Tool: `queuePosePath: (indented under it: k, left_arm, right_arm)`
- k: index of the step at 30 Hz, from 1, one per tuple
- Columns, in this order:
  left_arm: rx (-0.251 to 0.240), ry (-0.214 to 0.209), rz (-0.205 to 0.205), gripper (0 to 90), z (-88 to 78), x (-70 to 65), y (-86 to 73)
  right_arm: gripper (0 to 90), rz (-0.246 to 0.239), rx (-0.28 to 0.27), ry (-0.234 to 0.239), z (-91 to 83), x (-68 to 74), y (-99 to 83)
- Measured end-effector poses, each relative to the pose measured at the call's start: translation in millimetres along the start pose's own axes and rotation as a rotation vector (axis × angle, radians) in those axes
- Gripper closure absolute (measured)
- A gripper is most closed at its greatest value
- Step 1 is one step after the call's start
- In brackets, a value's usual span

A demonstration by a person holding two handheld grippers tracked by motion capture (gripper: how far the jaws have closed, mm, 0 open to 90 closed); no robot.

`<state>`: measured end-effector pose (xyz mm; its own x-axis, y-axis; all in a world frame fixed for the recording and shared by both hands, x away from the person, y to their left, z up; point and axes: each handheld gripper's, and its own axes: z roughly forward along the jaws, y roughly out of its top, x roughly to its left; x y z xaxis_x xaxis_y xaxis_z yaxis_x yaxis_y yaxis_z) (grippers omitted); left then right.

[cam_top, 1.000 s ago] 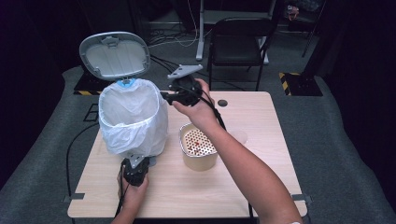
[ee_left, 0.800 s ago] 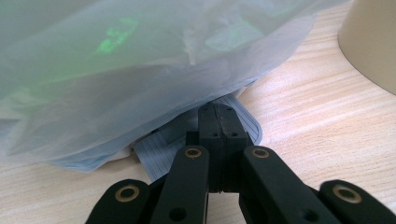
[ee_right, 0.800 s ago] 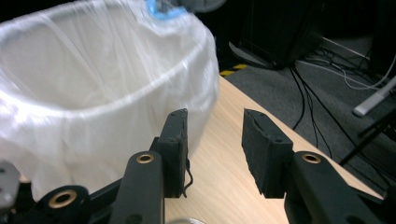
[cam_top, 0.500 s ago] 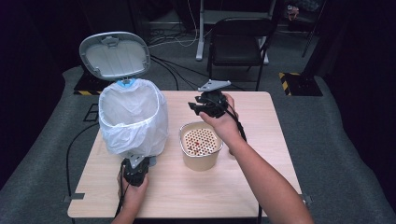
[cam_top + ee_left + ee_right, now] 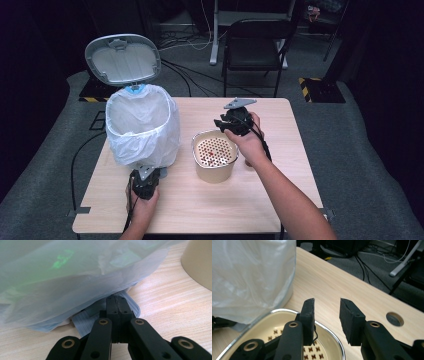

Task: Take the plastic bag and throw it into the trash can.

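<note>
High view: your right gripper [image 5: 231, 123] hangs over the far rim of the beige bowl [image 5: 215, 156]; come down crooked and you could tip it or knock the bagged bin [image 5: 142, 127].

Left gripper view: your left gripper [image 5: 116, 305] is clenched, pressing the bin's pedal [image 5: 100, 315]; slip off and the lid may drop.

Right gripper view: the jaws have just been closing, nothing between them, the bowl's rim [image 5: 329, 333] just below.

Right claw [image 5: 223, 125] descended from bin [image 5: 142, 127] to strainer bowl [image 5: 215, 155].

Cream perforated bowl [image 5: 215, 156], black tongs [image 5: 223, 125]
</note>
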<state>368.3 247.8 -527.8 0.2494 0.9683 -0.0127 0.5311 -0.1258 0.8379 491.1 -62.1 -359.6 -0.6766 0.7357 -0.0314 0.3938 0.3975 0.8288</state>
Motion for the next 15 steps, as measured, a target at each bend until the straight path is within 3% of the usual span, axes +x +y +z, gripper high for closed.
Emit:
queuePosePath:
  k: [5,6,15]
  left_arm:
    - [0.003,-0.002,-0.001,90.0,-0.2,0.1,0.1]
    - [0.017,0.0,0.015,90.0,-1.0,1.3,0.3]
    - [0.01,-0.002,0.004,90.0,-0.7,0.7,0.2]
  right_arm:
    - [64.8,0.024,0.021,-0.013,5.4,-6.7,-16.1]
    - [64.7,0.029,0.025,-0.015,6.8,-8.1,-20.1]
    - [69.6,0.067,0.046,-0.01,10.2,-14.4,-35.9]
